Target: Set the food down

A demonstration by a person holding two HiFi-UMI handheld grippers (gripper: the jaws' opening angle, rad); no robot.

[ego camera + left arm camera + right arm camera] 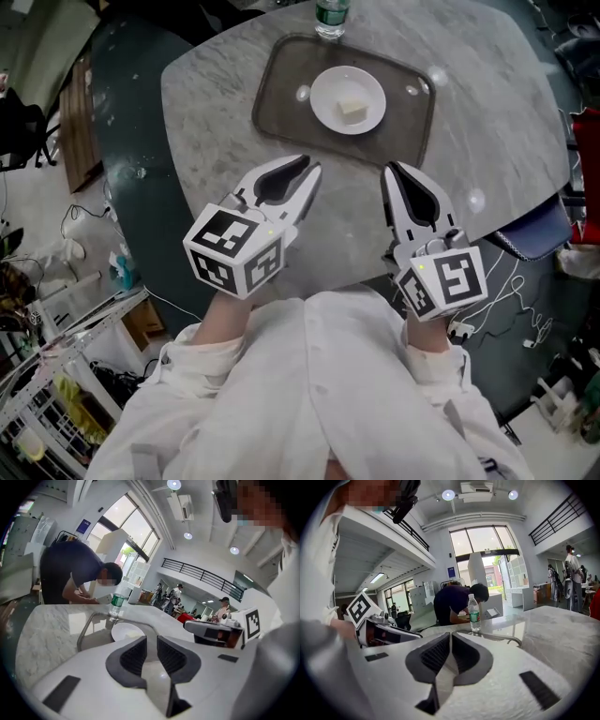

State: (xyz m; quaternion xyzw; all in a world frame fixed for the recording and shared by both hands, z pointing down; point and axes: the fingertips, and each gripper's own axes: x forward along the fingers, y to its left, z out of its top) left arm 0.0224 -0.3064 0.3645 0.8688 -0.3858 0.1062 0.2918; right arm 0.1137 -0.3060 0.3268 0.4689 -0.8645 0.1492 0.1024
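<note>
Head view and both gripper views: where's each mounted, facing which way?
Head view: on the head, steeply down at tray and plate; left gripper, right gripper, sleeves show.
Left gripper view: on left gripper, along its jaws toward the plate; right gripper at right.
Right gripper view: on right gripper, along its jaws toward the bottle; left gripper at left.
All share the bottle.

**Greys, whites and one green band**

The marble table [216,103] is grey-white and veined. On it the tray [281,112] is a smoky dark grey, the plate [328,98] white and the food cube [352,110] pale cream. At the tray's twelve o'clock, the clear bottle [331,17] has a green label. The left gripper [305,183] and right gripper [392,173] are white with black pads, and their cubes carry black-and-white square markers.
</note>
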